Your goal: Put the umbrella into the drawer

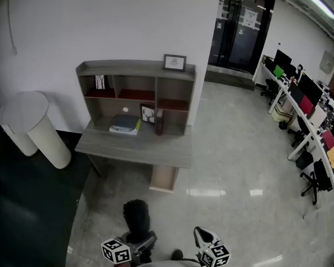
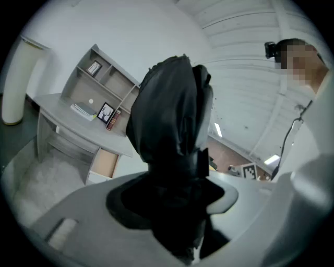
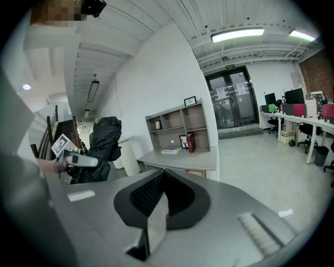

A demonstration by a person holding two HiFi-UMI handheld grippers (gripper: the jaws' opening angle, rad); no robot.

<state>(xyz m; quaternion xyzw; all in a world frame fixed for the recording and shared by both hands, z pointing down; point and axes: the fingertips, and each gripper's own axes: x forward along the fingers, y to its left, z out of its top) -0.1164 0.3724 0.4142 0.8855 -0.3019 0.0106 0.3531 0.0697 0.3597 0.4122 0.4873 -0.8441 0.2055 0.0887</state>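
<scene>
- Two hand-held grippers are showing at the bottom of the head view, well apart from the desk (image 1: 138,150) in the upper middle.
- Left gripper (image 1: 142,242) is clamping its jaws on the folded black umbrella (image 1: 136,216), holding it upright.
- Right gripper (image 1: 204,237) is carrying nothing, jaws together.
- Drawer (image 1: 164,179) under the desk is standing open; by my judgement, carrying the umbrella over and laying it inside is all remaining.

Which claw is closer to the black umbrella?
Left. The left claw is clamped right on the umbrella; the right claw is beside it, not touching, holding nothing.
</scene>
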